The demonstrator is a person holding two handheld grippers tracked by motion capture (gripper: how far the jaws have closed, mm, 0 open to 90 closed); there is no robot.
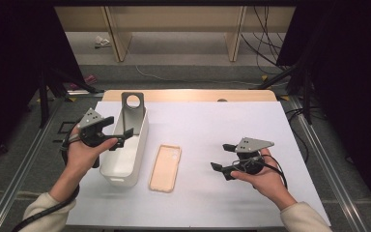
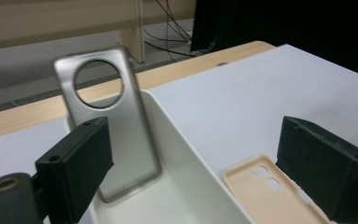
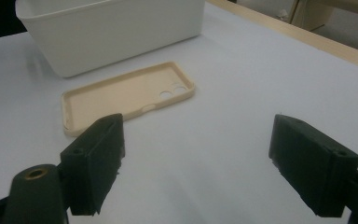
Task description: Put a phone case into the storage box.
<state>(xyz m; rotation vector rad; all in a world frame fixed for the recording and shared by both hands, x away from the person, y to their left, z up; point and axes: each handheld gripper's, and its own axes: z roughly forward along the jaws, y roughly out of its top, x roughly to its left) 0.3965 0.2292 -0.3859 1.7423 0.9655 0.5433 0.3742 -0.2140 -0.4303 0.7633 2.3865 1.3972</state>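
1. Grey and shiny, the phone case (image 1: 132, 112) had a big round hole near its top. It stood up inside the white bin (image 1: 125, 166), leaning on the end at 12 o'clock.
2. The left gripper (image 1: 117, 131) was just beside the case, over the bin. Its jaws were spread wide and held nothing.
3. A tan phone case (image 1: 165, 167) lay flat at the bin's 3 o'clock side.
4. The right gripper (image 1: 223, 156) was wide open and empty too.

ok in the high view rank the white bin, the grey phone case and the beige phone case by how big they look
1. white bin, clearly the largest.
2. beige phone case, lying flat in full.
3. grey phone case, standing in the bin with its lower part hidden.
The two cases look close, so their order is unsure.
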